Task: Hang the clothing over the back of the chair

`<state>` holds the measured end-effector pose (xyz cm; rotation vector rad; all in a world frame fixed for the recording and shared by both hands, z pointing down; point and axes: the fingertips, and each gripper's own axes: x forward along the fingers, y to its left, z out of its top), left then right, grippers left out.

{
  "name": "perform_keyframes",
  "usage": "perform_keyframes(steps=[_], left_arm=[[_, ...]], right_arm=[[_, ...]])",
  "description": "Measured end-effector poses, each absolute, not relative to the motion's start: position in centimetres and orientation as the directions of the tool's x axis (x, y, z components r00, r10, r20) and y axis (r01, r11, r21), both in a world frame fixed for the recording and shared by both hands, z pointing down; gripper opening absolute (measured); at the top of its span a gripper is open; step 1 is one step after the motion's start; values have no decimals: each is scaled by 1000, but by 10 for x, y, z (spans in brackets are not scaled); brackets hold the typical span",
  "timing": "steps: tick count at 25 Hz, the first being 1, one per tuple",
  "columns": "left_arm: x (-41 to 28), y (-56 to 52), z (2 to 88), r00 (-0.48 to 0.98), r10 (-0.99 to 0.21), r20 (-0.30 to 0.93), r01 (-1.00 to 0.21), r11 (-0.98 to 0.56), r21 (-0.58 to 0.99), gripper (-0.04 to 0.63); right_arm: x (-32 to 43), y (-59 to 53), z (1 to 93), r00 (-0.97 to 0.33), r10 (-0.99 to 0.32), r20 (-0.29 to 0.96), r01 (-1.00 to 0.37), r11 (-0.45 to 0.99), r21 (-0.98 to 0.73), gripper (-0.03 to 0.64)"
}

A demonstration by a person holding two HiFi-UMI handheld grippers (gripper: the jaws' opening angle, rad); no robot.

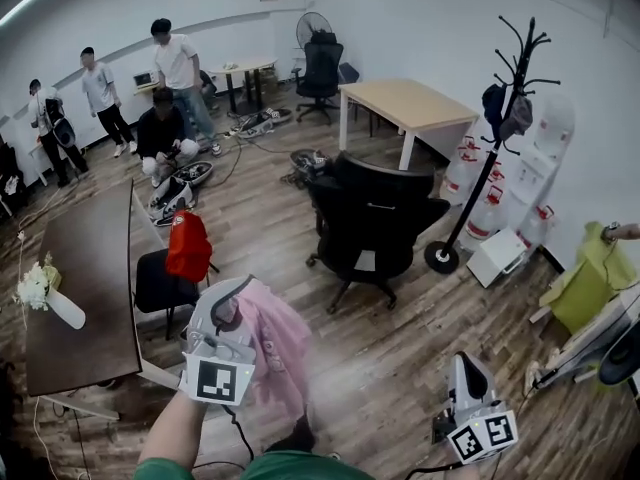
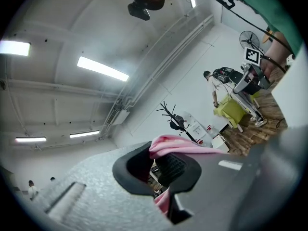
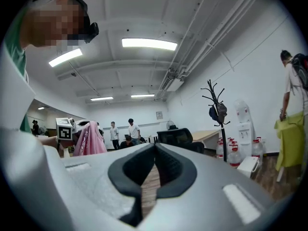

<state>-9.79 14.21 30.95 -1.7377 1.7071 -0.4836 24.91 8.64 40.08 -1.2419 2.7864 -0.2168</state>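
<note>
A pink garment (image 1: 272, 350) hangs from my left gripper (image 1: 234, 292), which is shut on a fold of it at the lower left of the head view. In the left gripper view the pink cloth (image 2: 174, 146) bulges out between the closed pads of the left gripper (image 2: 154, 163). The black office chair (image 1: 375, 218) stands ahead on the wood floor, its back towards me, some way beyond both grippers. My right gripper (image 1: 463, 361) is at the lower right, shut and holding nothing; in its own view the right gripper (image 3: 155, 150) has its tips touching, with the garment (image 3: 89, 139) at the left and the chair (image 3: 181, 137) ahead.
A dark brown table (image 1: 85, 288) runs along the left, with a small chair carrying a red bag (image 1: 188, 248) beside it. A black coat stand (image 1: 505, 128), water bottles and a light wooden desk (image 1: 410, 103) stand to the right. Several people (image 1: 165, 108) are at the back left.
</note>
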Motion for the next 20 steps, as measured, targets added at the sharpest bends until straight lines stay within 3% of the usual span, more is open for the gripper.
perform_keyframes(steps=[20], left_arm=[[-157, -45, 302, 332, -924, -190, -728, -122, -675, 15]], right_arm=[[163, -53, 388, -545, -838, 18, -832, 538, -137, -6]])
